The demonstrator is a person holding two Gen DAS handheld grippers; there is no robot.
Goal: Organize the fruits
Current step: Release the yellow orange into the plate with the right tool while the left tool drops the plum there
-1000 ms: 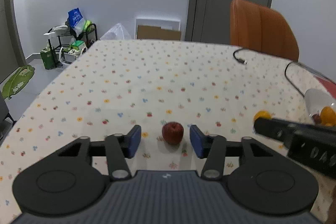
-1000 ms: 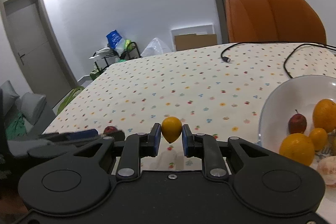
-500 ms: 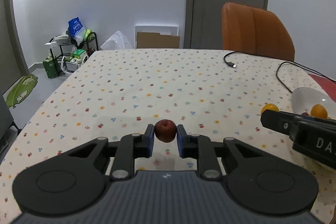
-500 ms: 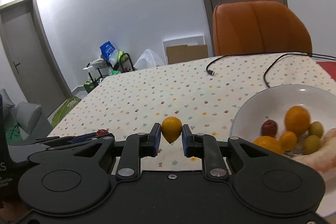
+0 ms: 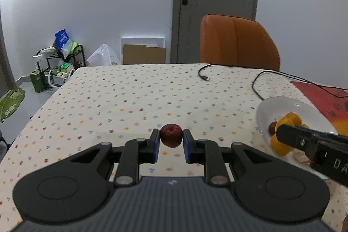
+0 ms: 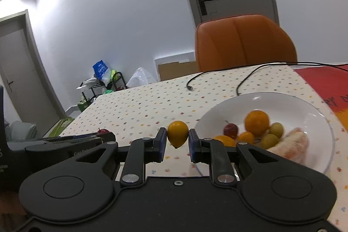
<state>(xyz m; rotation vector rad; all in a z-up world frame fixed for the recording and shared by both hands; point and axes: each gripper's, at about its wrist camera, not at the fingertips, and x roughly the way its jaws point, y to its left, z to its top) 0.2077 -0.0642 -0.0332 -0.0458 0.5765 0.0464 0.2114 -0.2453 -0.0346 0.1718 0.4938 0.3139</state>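
Observation:
My left gripper (image 5: 171, 140) is shut on a small dark red apple (image 5: 171, 134), held above the dotted tablecloth. My right gripper (image 6: 177, 140) is shut on a yellow lemon (image 6: 177, 133), lifted just left of the white bowl (image 6: 304, 105). In the bowl lie oranges (image 6: 256, 122), a red apple (image 6: 230, 129), green fruits (image 6: 276, 129) and a pale peeled piece (image 6: 291, 145). In the left wrist view the bowl (image 5: 280, 103) is at the right, and the right gripper's finger (image 5: 304, 140) reaches across it. In the right wrist view the left gripper (image 6: 65, 142) shows at the far left with the red apple (image 6: 103, 131).
A black cable (image 5: 256, 79) loops over the table's far right. An orange chair (image 5: 237, 42) stands behind the far edge. A red mat (image 5: 322, 97) lies beside the bowl. A door, a cardboard box and a cluttered rack (image 5: 58, 60) stand beyond the table.
The left gripper closed on the red apple and lifted it. The right gripper carried the lemon to the right, up to the bowl's rim.

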